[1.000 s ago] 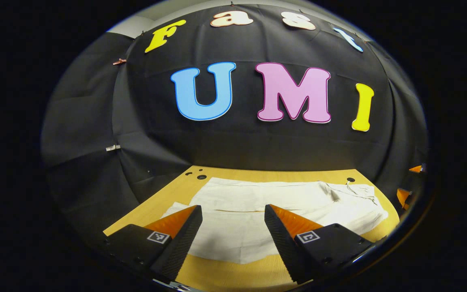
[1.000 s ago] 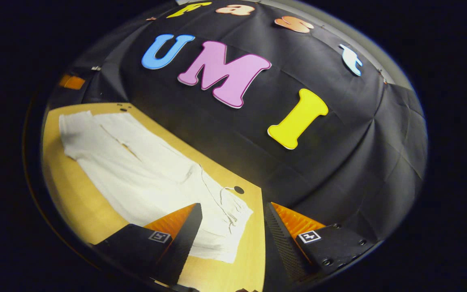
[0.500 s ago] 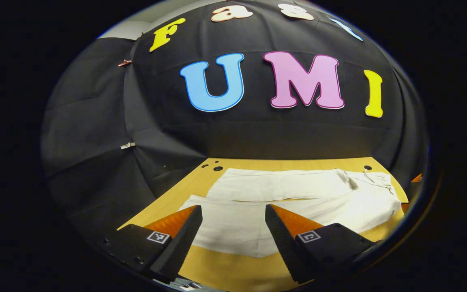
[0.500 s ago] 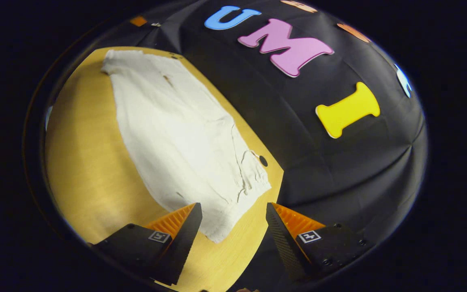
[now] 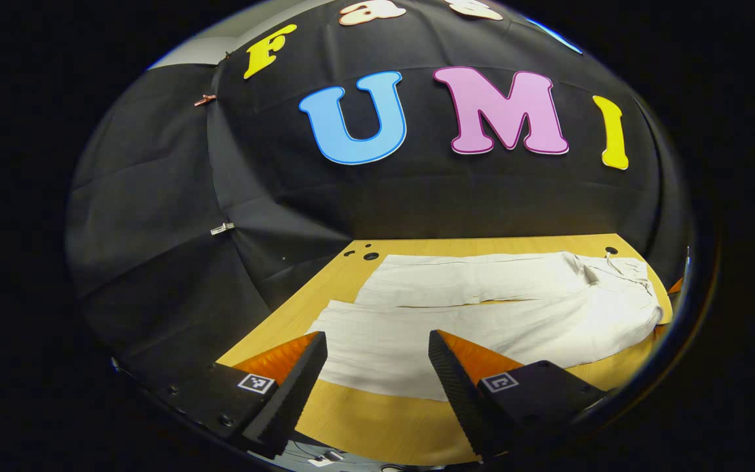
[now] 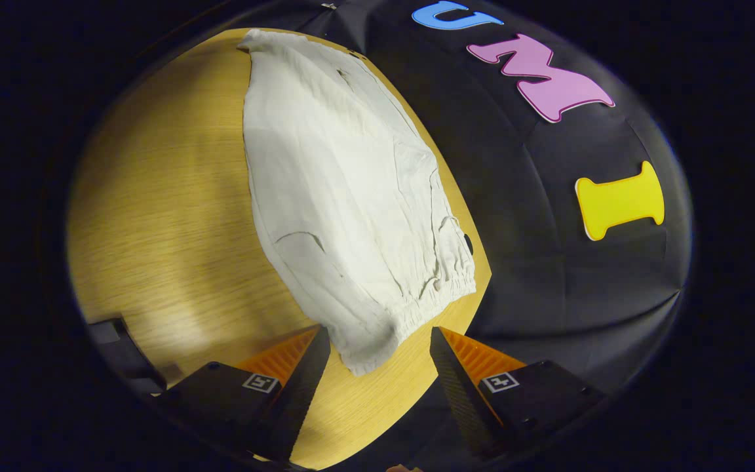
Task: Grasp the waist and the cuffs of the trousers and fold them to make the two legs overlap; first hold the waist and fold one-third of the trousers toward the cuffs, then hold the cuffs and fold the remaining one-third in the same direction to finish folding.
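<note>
So the trousers (image 5: 482, 314) are a pale off-white pair spread flat on the wooden table (image 5: 377, 419), both legs laid out side by side and not overlapped yet, with a thin strip of tabletop showing between them in the left gripper view. The cuffs (image 5: 351, 321) sit toward the left end of the table in that view, and the waist (image 5: 639, 295) is way over at the right edge, bunched with its elastic and a bit of drawstring. In the right gripper view the same trousers (image 6: 345, 196) run away from the camera, and the gathered waist (image 6: 410, 314) is the near end, with the near corner of it sitting just ahead of the gap between the fingers. The right gripper (image 6: 377, 341) has its fingers spread wide apart and nothing is between them; the fabric corner is close but I can't tell if either finger actually touches it. The left gripper (image 5: 377, 344) is wide open too, holding nothing, hovering at the near leg's long edge partway along. There are a few small dark holes in the table (image 5: 371, 255) near the far corner by the cuffs, and another hole (image 6: 468, 244) next to the waist. No containers anywhere here, just cloth on bare wood, with the black cloth wall (image 5: 220, 196) behind the table.
</note>
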### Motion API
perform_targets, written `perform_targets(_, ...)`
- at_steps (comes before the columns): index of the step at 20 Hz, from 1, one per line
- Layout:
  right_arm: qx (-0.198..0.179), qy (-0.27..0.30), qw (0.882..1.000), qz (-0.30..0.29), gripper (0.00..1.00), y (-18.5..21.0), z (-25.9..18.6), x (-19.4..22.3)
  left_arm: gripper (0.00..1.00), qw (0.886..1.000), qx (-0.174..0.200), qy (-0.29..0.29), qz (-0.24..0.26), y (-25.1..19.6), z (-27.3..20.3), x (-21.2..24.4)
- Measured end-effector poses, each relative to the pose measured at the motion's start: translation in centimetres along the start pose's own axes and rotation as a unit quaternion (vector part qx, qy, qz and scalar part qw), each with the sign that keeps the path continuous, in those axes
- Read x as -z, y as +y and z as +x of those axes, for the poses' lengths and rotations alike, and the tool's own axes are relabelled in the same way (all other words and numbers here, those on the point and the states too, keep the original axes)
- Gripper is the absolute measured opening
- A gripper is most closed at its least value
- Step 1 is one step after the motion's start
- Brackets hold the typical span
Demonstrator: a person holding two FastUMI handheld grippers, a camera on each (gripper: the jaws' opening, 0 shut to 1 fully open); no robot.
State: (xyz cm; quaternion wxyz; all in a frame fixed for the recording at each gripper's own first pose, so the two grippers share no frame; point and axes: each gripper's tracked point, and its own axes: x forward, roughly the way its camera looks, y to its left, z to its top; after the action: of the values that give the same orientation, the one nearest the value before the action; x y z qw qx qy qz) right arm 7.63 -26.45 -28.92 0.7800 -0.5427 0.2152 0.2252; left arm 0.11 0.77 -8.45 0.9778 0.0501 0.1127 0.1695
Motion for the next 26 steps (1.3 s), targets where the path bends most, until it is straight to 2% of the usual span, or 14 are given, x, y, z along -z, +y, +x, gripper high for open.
perform_targets(6,0.023,0.032,0.993,-0.115,0.93,-1.2,3.2,-1.0,0.98,0.999,0.011,0.001,0.051,1.2,-0.1,-0.2)
perform_targets(9,0.011,0.061,0.991,-0.115,0.89,-1.1,4.1,-0.3,0.98,0.998,0.023,0.017,0.053,2.0,0.0,0.8)
perform_targets(12,-0.021,0.098,0.99,-0.099,0.75,-0.5,4.3,0.5,0.98,0.998,0.028,0.031,0.043,3.2,0.6,1.5)
perform_targets(14,-0.04,0.118,0.988,-0.094,0.51,0.2,4.3,0.5,0.99,0.998,0.027,0.035,0.045,4.4,1.3,2.0)
perform_targets(16,-0.051,0.126,0.985,-0.105,0.31,0.4,4.5,0.3,0.98,0.997,0.027,0.046,0.051,5.5,2.3,3.1)
perform_targets(17,-0.061,0.127,0.984,-0.109,0.31,0.8,4.3,0.1,0.98,0.996,0.03,0.049,0.067,5.9,3.0,3.8)
perform_targets(18,-0.064,0.129,0.983,-0.116,0.28,0.7,4.7,0.3,0.99,0.994,0.031,0.053,0.094,6.3,3.7,4.6)
perform_targets(19,-0.072,0.133,0.982,-0.116,0.19,0.9,4.5,0.3,0.98,0.99,0.027,0.055,0.126,7.0,4.3,5.2)
perform_targets(22,-0.109,0.149,0.977,-0.109,0.19,1.2,4.2,0.0,0.97,0.977,0.052,0.07,0.195,8.2,7.1,8.0)
perform_targets(23,-0.119,0.148,0.975,-0.114,0.11,1.3,4.3,-0.2,0.97,0.971,0.061,0.068,0.221,8.6,7.8,8.4)
perform_targets(25,-0.142,0.151,0.971,-0.116,0.11,1.6,4.2,-0.2,0.97,0.954,0.074,0.073,0.28,9.9,9.5,9.9)
perform_targets(26,-0.156,0.155,0.97,-0.105,0.07,1.5,4.0,-0.3,0.97,0.945,0.079,0.081,0.306,10.8,10.2,10.8)
